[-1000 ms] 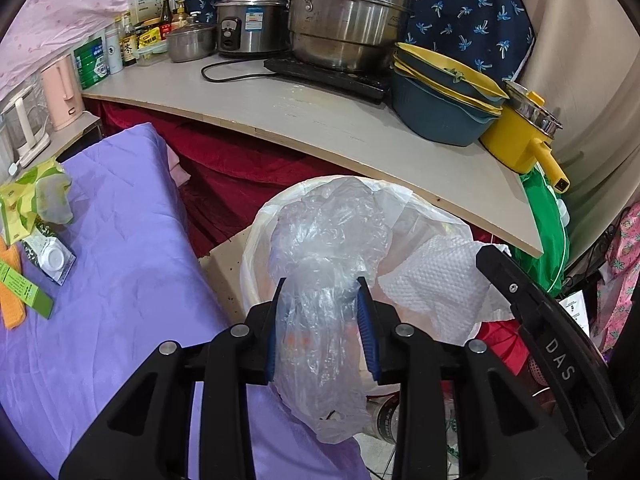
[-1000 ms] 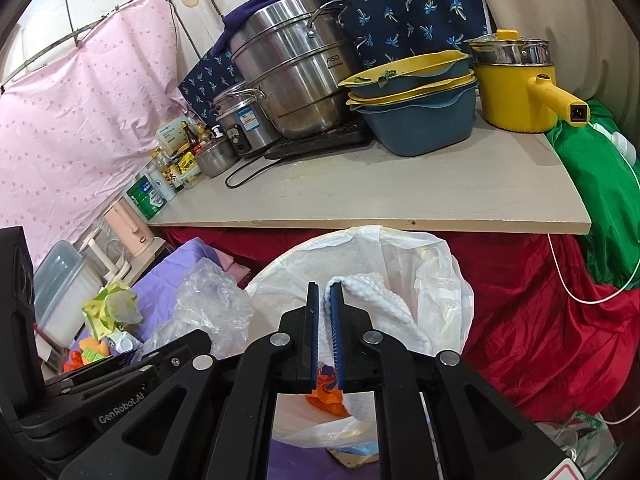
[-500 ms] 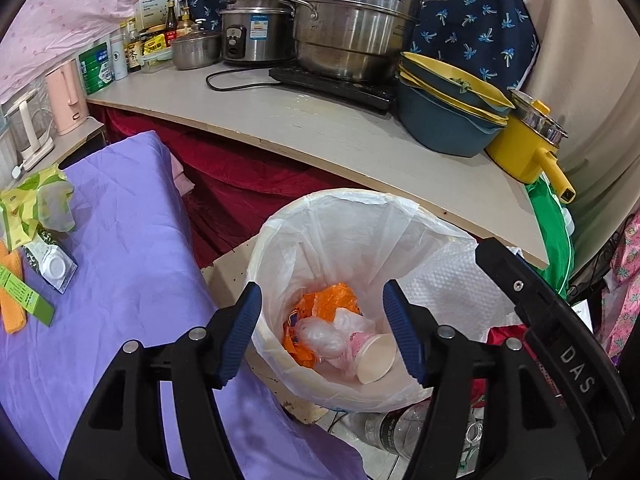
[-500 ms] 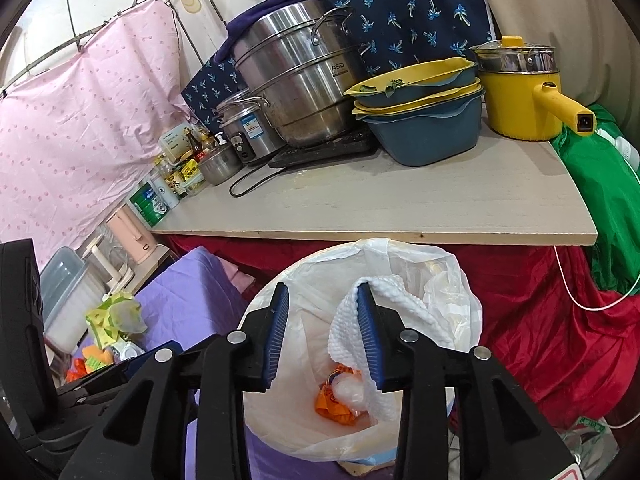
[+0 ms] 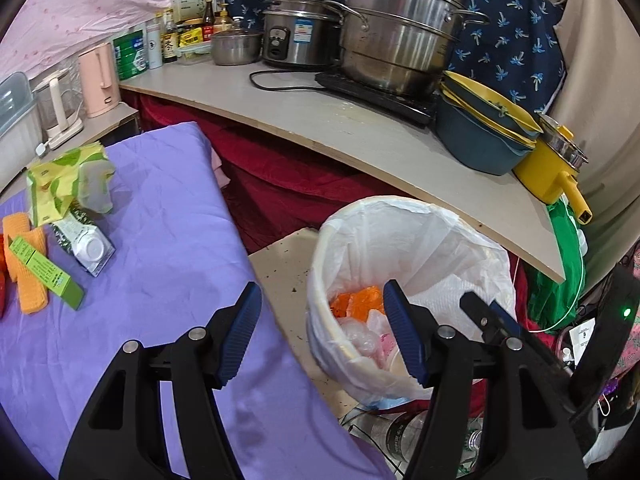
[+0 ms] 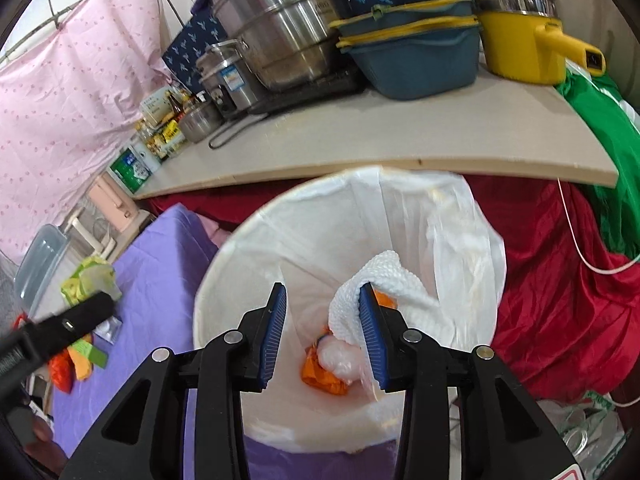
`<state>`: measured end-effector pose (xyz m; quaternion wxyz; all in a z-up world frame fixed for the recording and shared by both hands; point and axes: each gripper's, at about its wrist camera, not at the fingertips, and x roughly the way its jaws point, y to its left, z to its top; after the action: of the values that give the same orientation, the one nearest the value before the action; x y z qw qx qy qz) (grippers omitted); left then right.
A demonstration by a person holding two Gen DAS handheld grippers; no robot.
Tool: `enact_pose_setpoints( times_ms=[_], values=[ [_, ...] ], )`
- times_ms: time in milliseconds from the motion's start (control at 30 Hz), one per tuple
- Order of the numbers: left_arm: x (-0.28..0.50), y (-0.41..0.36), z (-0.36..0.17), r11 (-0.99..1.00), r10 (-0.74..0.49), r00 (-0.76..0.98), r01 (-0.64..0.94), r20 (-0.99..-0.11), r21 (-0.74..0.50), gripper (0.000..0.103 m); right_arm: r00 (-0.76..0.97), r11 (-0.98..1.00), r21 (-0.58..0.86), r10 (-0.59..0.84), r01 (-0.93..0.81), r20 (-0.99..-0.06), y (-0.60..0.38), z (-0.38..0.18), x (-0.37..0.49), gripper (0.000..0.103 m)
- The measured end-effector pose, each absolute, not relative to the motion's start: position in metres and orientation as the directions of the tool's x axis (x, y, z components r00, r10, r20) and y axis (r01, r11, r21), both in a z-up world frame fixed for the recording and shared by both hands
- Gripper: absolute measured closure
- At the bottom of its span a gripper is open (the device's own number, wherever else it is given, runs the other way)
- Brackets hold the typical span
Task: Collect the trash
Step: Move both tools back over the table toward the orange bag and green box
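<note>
- Now your right hand-held gripper (image 6: 322,334) gapes over the lined trash bin (image 6: 224,264), so the white paper towel (image 6: 376,276) clinging to one pad drops in.
- Your left hand-held gripper (image 5: 322,334) is spread empty; wrappers (image 5: 64,184) wait on the purple sheet (image 5: 160,220).

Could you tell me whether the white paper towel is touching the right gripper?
Touching: the right wrist view shows the white paper towel draped over one finger of the open right gripper.

Splayed right gripper (image 6: 322,330) over bin (image 6: 224,280)
</note>
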<state>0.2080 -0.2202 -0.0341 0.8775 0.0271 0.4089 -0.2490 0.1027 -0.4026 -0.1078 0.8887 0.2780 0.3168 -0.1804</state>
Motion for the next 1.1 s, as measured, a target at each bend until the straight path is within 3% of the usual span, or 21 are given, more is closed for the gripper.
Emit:
enact_pose_setpoints(
  times_ms=[233, 433, 733, 867, 1100],
  values=[
    [0.203, -0.195, -0.037, 0.884, -0.410, 0.542, 0.434, -0.734, -0.173, 0.043, 0.710, 0.762, 0.380, -0.144, 0.524, -0.689, -0.390, -0.122, 0.074, 0.067],
    [0.197, -0.172, -0.037, 0.891, -0.406, 0.548, 0.414, -0.731, -0.185, 0.043, 0.729, 0.780, 0.359, -0.174, 0.512, -0.662, -0.373, -0.099, 0.057, 0.066],
    [0.200, -0.112, -0.030, 0.925, -0.361, 0.598, 0.329, -0.716, -0.192, 0.039, 0.794, 0.852, 0.344, -0.130, 0.396, -0.593, -0.322, -0.050, 0.080, 0.061],
    [0.208, -0.072, -0.027, 0.949, -0.307, 0.636, 0.263, -0.709, -0.175, 0.032, 0.812, 0.884, 0.337, -0.079, 0.325, -0.578, -0.286, -0.040, 0.098, 0.061],
    [0.224, 0.008, -0.031, 0.976, -0.217, 0.665, 0.141, -0.714, -0.165, 0.029, 0.816, 0.928, 0.313, 0.016, 0.203, -0.577, -0.215, -0.035, 0.133, 0.059]
  ],
)
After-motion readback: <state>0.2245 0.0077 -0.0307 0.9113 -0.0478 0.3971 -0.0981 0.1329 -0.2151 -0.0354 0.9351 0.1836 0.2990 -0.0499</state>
